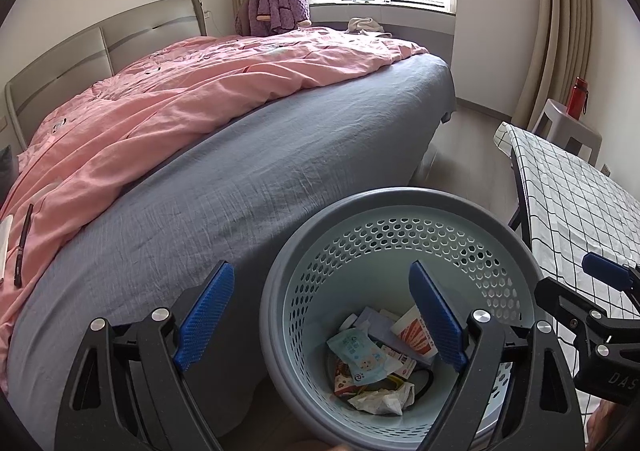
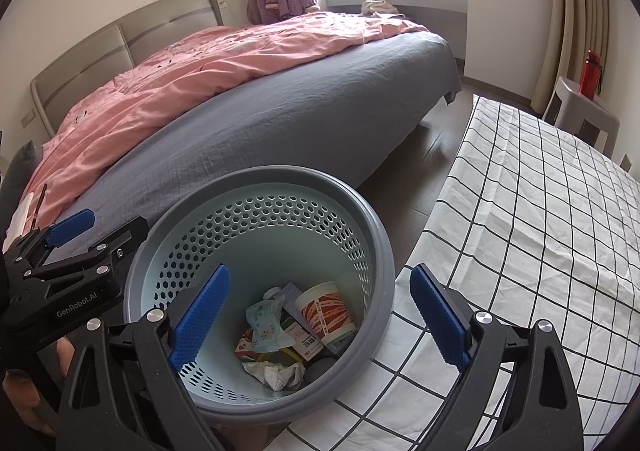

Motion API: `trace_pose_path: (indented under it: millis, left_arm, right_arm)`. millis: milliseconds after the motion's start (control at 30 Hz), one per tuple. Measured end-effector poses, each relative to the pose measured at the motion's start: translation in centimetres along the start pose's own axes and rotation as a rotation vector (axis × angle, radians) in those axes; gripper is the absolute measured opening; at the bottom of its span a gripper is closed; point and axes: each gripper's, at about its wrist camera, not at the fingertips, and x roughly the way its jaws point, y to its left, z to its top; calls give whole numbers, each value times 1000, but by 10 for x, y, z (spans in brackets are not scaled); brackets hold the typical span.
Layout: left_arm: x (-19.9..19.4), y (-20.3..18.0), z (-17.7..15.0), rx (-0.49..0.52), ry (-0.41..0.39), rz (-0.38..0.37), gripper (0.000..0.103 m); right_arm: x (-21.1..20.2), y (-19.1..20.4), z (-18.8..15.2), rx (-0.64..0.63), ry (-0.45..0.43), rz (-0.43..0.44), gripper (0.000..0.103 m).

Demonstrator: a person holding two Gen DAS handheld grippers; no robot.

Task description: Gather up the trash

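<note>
From the left wrist camera, the left gripper (image 1: 322,315) is hovering with its two blue ribbed fingers (image 1: 206,315) spread wide apart, gripping nothing. One round trash basket (image 1: 400,211) is sitting just beside the bed (image 1: 240,179): a smooth grey rim around a pale blue plastic wall punched with honeycomb holes. Down in it, several pieces of trash are lying in a heap: one pale blue soft pouch (image 1: 362,357), one crumpled white tissue (image 1: 382,399), one red-and-white paper cup (image 1: 414,333) on its side, plus small cartons too jumbled to count. One wrinkled pink duvet (image 1: 160,91) is covering the grey sheet, with one black pen (image 1: 22,247) lying on it. At the right edge, the right gripper (image 1: 600,303) is showing over the checked cloth (image 1: 568,203); its finger spacing cannot be judged here.

From the right wrist camera, the right gripper (image 2: 320,317) is holding its two blue fingers (image 2: 440,321) wide apart and empty, one over the basket (image 2: 260,179), one over the white cloth with black grid lines (image 2: 540,211). The basket is touching that cloth's edge. The cup (image 2: 326,311), pouch (image 2: 264,325) and tissue (image 2: 276,371) are resting at the bottom. The left gripper (image 2: 80,235) is sitting at the basket's left rim. One red bottle (image 2: 591,73) is standing on one grey stool (image 2: 580,111).
</note>
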Motion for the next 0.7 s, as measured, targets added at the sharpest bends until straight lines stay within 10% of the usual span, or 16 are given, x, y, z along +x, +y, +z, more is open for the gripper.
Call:
trace_pose_path:
  millis: [700]
  left_arm:
    - [-2,-1,1,6,-12,15,85]
  right_arm:
    - [0,2,0,-5,1,-2,90]
